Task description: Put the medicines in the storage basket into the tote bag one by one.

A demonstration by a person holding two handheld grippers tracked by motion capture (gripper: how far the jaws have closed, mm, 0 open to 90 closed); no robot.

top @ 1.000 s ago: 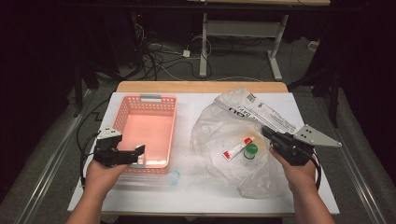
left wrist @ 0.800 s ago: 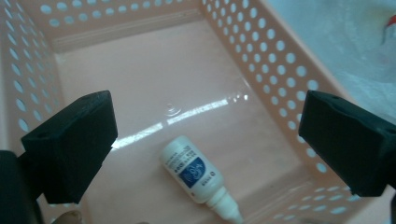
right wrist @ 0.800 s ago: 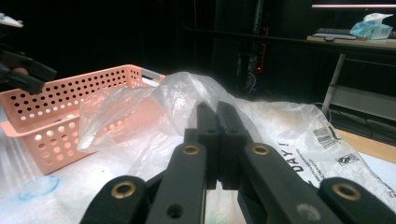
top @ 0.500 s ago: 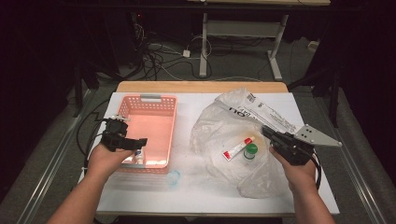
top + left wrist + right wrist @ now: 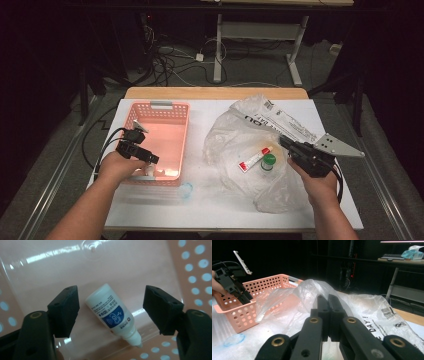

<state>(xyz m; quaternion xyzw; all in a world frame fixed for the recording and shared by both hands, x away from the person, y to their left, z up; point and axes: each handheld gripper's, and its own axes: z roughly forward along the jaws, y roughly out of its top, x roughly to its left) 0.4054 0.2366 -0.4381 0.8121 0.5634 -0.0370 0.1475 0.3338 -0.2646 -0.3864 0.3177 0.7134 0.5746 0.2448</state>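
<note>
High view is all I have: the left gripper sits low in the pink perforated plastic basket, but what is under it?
Observer: A small white plastic dropper bottle with a blue label lies on its side on the floor of the pink perforated plastic basket, between the jaws of the left gripper.
Operator: Gripped yet?
Observer: No. The jaws have just been closing, but both pads stand clear of the bottle.
Operator: And the right gripper?
Observer: The right gripper has its jaws shut, tips together, in front of the crumpled clear plastic bag; whether they pinch any film I cannot tell.
</note>
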